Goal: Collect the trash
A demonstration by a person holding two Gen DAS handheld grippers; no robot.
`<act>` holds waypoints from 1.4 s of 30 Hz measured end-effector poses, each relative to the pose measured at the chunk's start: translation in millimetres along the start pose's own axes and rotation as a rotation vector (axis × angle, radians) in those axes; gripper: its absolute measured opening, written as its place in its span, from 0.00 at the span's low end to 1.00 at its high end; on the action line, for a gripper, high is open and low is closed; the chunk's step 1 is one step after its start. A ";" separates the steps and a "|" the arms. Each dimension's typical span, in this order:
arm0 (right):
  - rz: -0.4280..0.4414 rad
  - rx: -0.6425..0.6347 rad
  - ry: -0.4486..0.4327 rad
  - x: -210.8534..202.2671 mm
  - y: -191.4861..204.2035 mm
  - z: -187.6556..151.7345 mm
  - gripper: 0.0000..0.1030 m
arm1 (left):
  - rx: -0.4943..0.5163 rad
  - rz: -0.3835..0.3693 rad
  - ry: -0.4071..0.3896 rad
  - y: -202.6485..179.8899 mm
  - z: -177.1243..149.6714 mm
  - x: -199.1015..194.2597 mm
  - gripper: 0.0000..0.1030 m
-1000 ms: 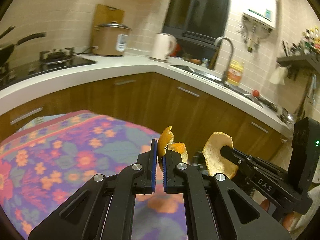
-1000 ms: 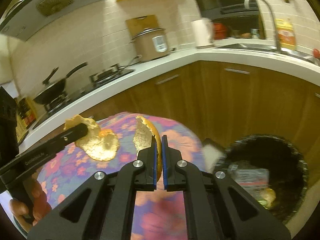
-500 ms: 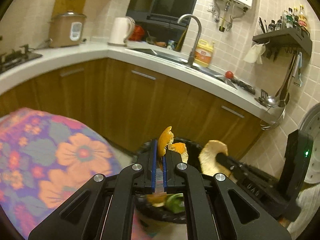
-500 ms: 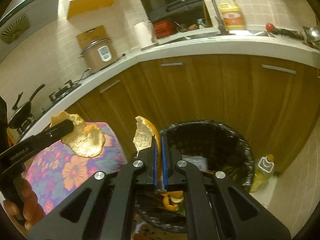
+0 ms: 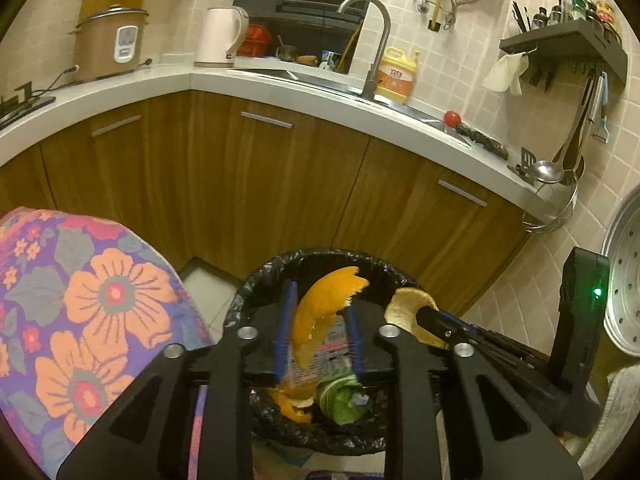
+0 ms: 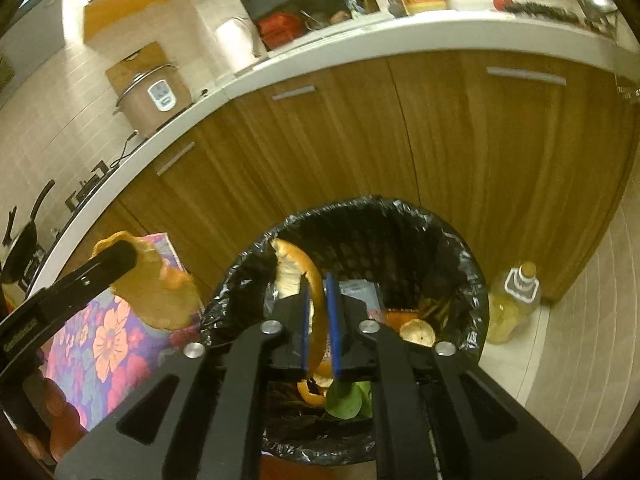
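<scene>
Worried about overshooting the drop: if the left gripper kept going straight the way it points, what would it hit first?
Probably the trash in the bin: the left gripper, jaws apart around an orange peel, points into it. Depth is unclear.

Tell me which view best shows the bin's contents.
The right wrist view: it looks down into the bin, showing peel scraps, greens and a wrapper across its floor. The left wrist view sees the same bin from lower, with the left gripper and its peel covering most of the inside.
</scene>
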State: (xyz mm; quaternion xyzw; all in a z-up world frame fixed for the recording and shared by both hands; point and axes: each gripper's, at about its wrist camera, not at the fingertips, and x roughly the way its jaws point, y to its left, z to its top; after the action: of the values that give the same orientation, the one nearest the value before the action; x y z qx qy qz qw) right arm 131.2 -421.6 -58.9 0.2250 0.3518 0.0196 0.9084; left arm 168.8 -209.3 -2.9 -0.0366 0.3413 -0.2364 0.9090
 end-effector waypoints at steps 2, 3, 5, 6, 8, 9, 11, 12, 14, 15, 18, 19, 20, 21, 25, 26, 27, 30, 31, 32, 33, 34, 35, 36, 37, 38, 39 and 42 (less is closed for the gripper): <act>-0.006 0.006 -0.002 -1.0 0.1 -2.6 0.25 | -0.006 0.004 -0.007 3.9 -0.1 -3.2 0.36; -0.011 0.001 -0.004 -2.1 0.6 -3.4 0.33 | -0.008 0.005 -0.010 6.1 -0.5 -5.8 0.38; -0.029 -0.018 -0.018 -6.0 6.6 -5.6 0.45 | -0.010 -0.002 -0.014 9.8 -1.1 -11.5 0.42; -0.032 -0.025 -0.022 -7.6 9.2 -5.9 0.45 | -0.007 -0.011 -0.015 10.6 -1.4 -14.5 0.43; -0.030 -0.036 -0.024 -10.6 15.0 -7.0 0.45 | 0.001 -0.020 -0.021 10.3 -1.3 -19.5 0.48; -0.028 -0.039 -0.026 -12.8 17.5 -7.2 0.45 | 0.006 -0.027 -0.026 10.0 -1.9 -23.2 0.51; -0.024 -0.046 -0.036 -19.9 23.3 -8.1 0.45 | 0.014 -0.030 -0.033 8.7 -3.4 -28.2 0.52; -0.022 -0.053 -0.044 -25.1 26.6 -8.2 0.45 | 0.018 -0.032 -0.035 8.7 -3.7 -30.5 0.52; -0.026 -0.063 -0.062 -34.3 31.2 -7.4 0.45 | 0.025 -0.041 -0.029 9.9 -3.8 -33.9 0.52; -0.027 -0.066 -0.071 -39.0 32.9 -6.9 0.45 | 0.027 -0.042 -0.021 9.7 -3.9 -33.7 0.52; -0.026 -0.070 -0.096 -52.6 36.8 -5.9 0.45 | 0.023 -0.040 -0.016 11.7 -2.5 -35.6 0.52; -0.026 -0.071 -0.102 -56.1 37.6 -5.4 0.45 | 0.017 -0.043 -0.016 13.2 -2.9 -37.6 0.52; -0.026 -0.074 -0.112 -61.3 39.8 -5.7 0.45 | 0.011 -0.044 -0.020 15.3 -3.1 -40.5 0.52; -0.026 -0.076 -0.116 -64.3 41.6 -5.7 0.45 | 0.006 -0.045 -0.027 16.9 -3.5 -43.9 0.52; -0.017 -0.109 -0.137 -76.8 55.9 -8.1 0.45 | 0.010 -0.014 -0.068 23.6 -9.5 -64.6 0.56; -0.012 -0.118 -0.141 -79.3 58.6 -8.4 0.45 | 0.011 -0.005 -0.081 25.0 -11.6 -70.2 0.60; -0.008 -0.127 -0.145 -81.7 63.1 -9.8 0.46 | 0.010 0.004 -0.093 26.6 -13.1 -75.7 0.60; -0.002 -0.164 -0.162 -88.9 79.7 -16.2 0.51 | 0.000 0.029 -0.129 33.9 -20.9 -95.0 0.65; 0.002 -0.179 -0.165 -91.0 86.6 -19.5 0.51 | -0.008 0.041 -0.141 37.7 -24.8 -102.1 0.68; 0.006 -0.190 -0.165 -92.4 91.2 -22.3 0.52 | -0.013 0.052 -0.152 41.0 -28.0 -107.8 0.71; 0.008 -0.199 -0.165 -93.4 95.8 -24.9 0.52 | -0.020 0.073 -0.164 44.8 -31.8 -114.4 0.73; 0.012 -0.210 -0.164 -94.4 101.7 -28.1 0.52 | -0.024 0.093 -0.173 48.0 -34.9 -119.7 0.75; 0.018 -0.221 -0.162 -95.1 107.5 -31.2 0.52 | -0.025 0.108 -0.179 50.8 -36.6 -124.5 0.77; 0.026 -0.235 -0.161 -95.9 114.7 -34.2 0.54 | -0.026 0.125 -0.187 54.7 -38.5 -129.9 0.77; 0.029 -0.243 -0.161 -96.3 119.2 -35.8 0.55 | -0.029 0.149 -0.194 58.5 -41.0 -136.1 0.79; 0.034 -0.255 -0.162 -96.6 126.9 -38.7 0.57 | -0.031 0.175 -0.198 61.5 -42.3 -141.0 0.80; 0.039 -0.265 -0.162 -96.9 132.7 -40.9 0.58 | -0.032 0.204 -0.203 64.7 -43.5 -145.7 0.80; 0.044 -0.298 -0.166 -97.8 151.7 -47.1 0.59 | -0.032 0.271 -0.231 74.0 -46.2 -158.1 0.82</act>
State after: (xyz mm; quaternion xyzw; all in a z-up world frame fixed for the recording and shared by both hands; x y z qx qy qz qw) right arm 45.8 -285.7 36.1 0.0964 0.2635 0.0727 0.9571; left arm 65.7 -67.4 40.3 -0.0314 0.2402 -0.1005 0.9650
